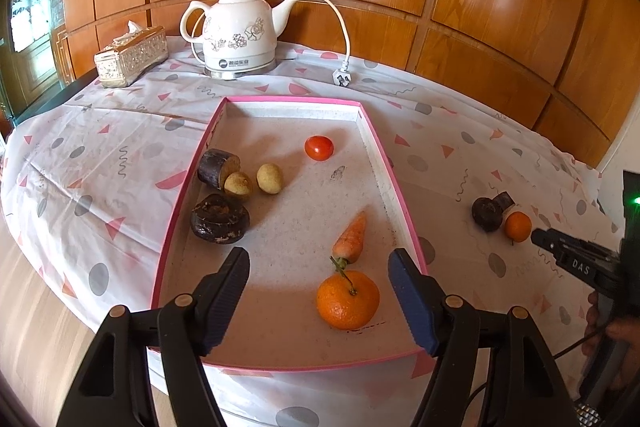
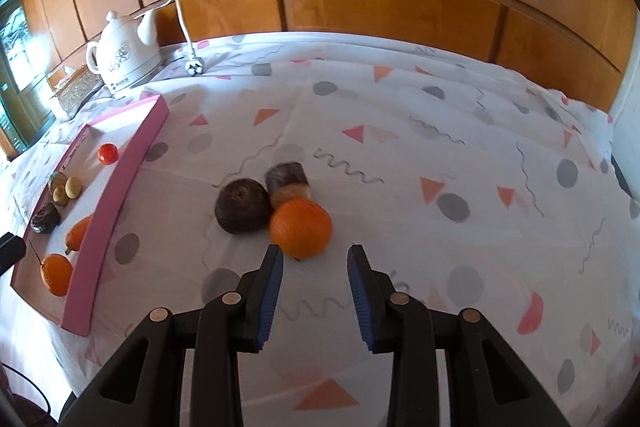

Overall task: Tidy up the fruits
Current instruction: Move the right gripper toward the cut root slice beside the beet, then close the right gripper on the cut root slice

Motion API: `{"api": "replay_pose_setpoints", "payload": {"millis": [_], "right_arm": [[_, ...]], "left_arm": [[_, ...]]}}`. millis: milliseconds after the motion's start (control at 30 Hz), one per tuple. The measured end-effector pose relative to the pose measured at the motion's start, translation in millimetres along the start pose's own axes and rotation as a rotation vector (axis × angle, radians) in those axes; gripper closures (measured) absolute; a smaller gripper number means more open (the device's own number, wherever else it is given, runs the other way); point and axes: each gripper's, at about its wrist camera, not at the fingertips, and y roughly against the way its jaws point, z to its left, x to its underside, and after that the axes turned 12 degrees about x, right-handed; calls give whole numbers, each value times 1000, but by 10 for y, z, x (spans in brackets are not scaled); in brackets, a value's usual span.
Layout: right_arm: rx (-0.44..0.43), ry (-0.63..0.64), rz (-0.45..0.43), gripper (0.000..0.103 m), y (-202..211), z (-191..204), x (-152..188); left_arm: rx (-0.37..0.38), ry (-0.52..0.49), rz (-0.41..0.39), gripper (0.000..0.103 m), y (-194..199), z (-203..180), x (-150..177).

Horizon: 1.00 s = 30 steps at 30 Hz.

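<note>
A pink-rimmed tray lies on the cloth-covered surface and holds most of the fruit. Just ahead of the left gripper, between its fingers and a little toward the right one, a stemmed orange rests on the tray floor, touching neither pad. Those fingers stand well apart and released, gripping nothing. Beyond the orange lies a small carrot, its leafy end almost at the orange's stem. Farther ahead and to the left sit a dark ring-shaped fruit, a dark cut stub and two small tan fruits, one of them partly overlapping the stub; what kinds these are is hard to make out. A red tomato sits alone toward the far end.

Outside the tray, directly ahead of the right gripper, a second orange lies on the cloth, just beyond the fingertips and not touched. Those fingers are held fairly narrow with a clear gap between the pads, empty. Behind this orange, pressed together, are a dark round fruit and a cut brown stub, its lower edge hidden by the orange.

In the right wrist view the tray wall cuts off part of the carrot. At the far edge stand a white kettle with its loose plug and a tissue box.
</note>
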Motion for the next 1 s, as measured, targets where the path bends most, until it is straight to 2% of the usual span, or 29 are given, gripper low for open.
{"api": "replay_pose_setpoints", "payload": {"millis": [267,367,600,700,1000], "right_arm": [[-28,48,0,69,-171,148,-266],[-46,58,16,63,-292,195,-367],[-74,76,45,63,-521,210,-481],[-95,86,54,72,-558,185,-506],[-91,83,20,73,-482,192,-539]], "left_arm": [[-6,3,5,31,-31,14,-4],[-9,9,11,31,-51,41,-6],[-16,17,24,31,-92,80,1],[-17,16,28,31,-109,79,-1],[-29,23,17,31,-64,102,-4]]}}
